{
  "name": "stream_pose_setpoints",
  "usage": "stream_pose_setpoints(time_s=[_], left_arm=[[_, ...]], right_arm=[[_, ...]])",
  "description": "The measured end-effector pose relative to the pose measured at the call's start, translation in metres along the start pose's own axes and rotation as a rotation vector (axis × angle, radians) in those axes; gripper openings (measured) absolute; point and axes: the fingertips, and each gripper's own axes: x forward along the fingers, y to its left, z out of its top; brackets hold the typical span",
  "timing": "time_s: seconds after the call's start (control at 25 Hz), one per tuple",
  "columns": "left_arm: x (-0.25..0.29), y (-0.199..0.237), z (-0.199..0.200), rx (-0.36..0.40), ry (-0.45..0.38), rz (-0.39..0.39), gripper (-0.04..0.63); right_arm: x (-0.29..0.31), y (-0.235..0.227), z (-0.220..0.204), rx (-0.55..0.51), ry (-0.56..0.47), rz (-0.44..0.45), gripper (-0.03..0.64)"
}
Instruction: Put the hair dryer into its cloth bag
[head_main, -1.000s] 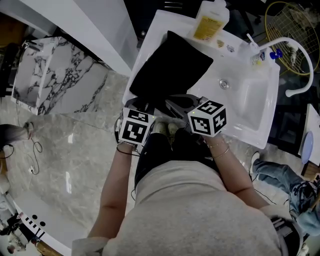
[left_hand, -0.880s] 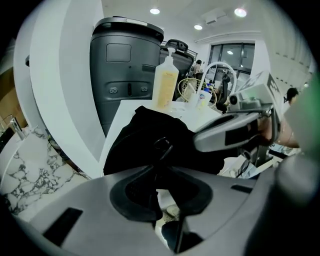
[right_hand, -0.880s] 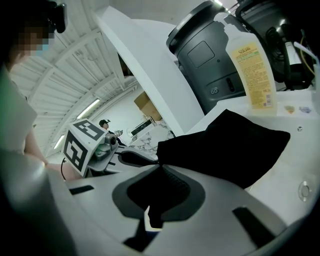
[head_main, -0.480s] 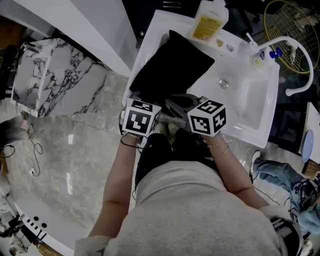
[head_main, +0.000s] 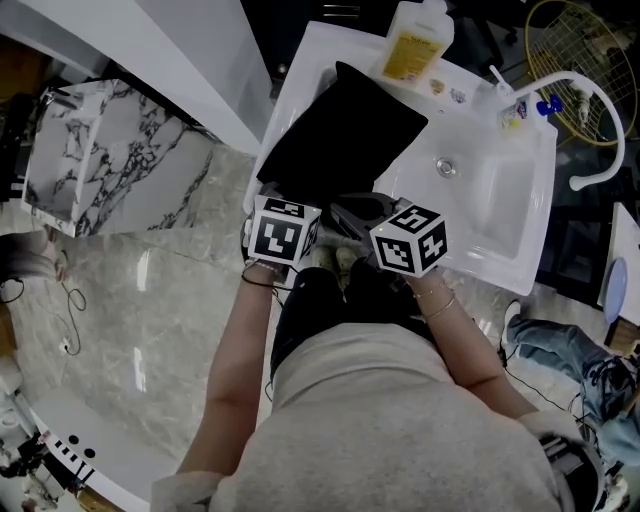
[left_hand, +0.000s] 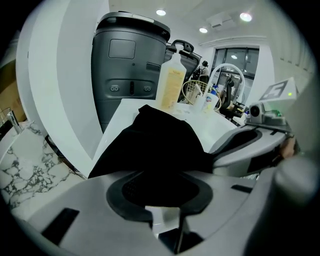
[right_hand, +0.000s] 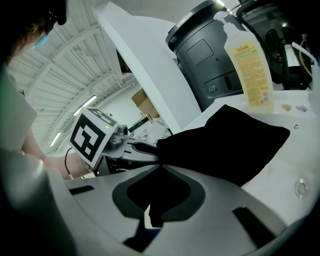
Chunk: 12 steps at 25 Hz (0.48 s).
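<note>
1. Where it lies on the white washbasin unit (head_main: 305, 70), the cloth bag (head_main: 340, 135) is plain black, flat and roughly square. It is set cornerwise, with its far side close to a yellow-labelled bottle (head_main: 415, 45) and its near edge at the front rim, just before the person.
2. That near edge runs into both sets of jaws. The right gripper (right_hand: 159, 169) has its jaws all but together, pinching a thin fold of the black cloth at their tips. The left gripper (left_hand: 165, 172) has its jaws a little apart, and the gap is filled by a thicker bunch of the same edge, which they hold. The two grippers sit side by side, near each other, and the rest of the bag stretches away from them over the counter beside the basin.
3. Against a second ago, the left gripper's marker cube has slid inward, towards the right gripper and the bag. The right gripper is where it was, and the bag's outline on the counter is unchanged.
</note>
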Motion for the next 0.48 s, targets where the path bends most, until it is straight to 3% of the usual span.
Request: stream_pose_setpoints(time_s=[0.28,0.48], left_arm=[[-0.013,-0.005,0.000,-0.001,-0.027,-0.024,0.115],[-0.030,-0.013,0.001,-0.016,-0.058,-0.045,0.121]], right_arm=[[-0.003,-0.006,0.000,-0.011,0.007,-0.037,0.016],[-0.011,-0.007,0.003,-0.023,-0.010,-0.034,0.057]])
